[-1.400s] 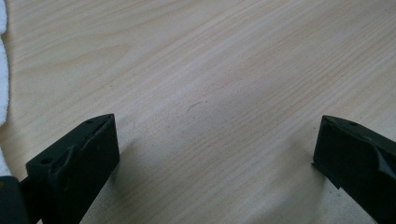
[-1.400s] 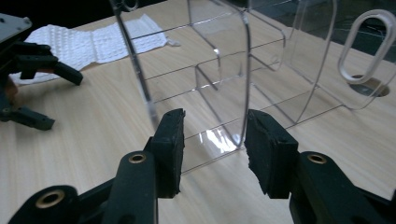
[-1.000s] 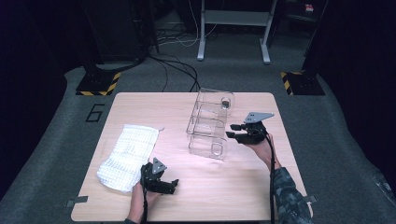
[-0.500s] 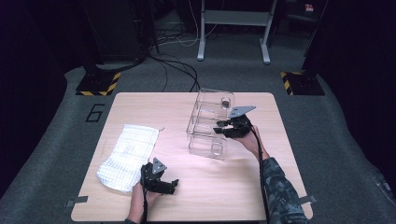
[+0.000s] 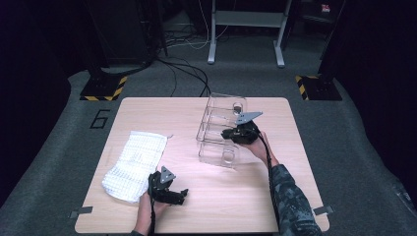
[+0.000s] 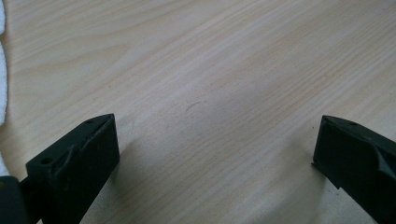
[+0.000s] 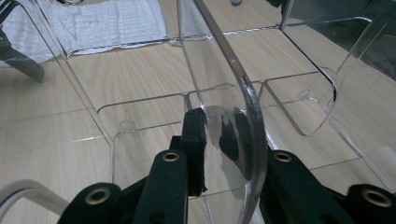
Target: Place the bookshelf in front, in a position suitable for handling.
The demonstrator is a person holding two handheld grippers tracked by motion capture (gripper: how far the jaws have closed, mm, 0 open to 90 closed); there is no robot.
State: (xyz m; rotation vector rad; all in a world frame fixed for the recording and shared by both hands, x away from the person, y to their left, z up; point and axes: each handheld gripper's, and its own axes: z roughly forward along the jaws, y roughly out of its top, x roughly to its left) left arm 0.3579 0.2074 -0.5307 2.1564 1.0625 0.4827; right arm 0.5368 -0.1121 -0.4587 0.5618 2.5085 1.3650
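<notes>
In the high view, the clear plastic compartmented organiser [image 5: 220, 130] stands at the worktop's [image 5: 196, 211] centre-right, the right hand-held gripper [image 5: 231, 133] at its 3 o'clock edge. A white waffle-weave cloth [image 5: 134, 164] lies toward 8 o'clock, the left hand-held gripper [image 5: 181, 195] just beside it. In the left gripper view, its jaws stand spread wide over bare wood. In the right gripper view, the jaws, having just been closing, pinch a curved divider wall [image 7: 233, 88] of the organiser.
</notes>
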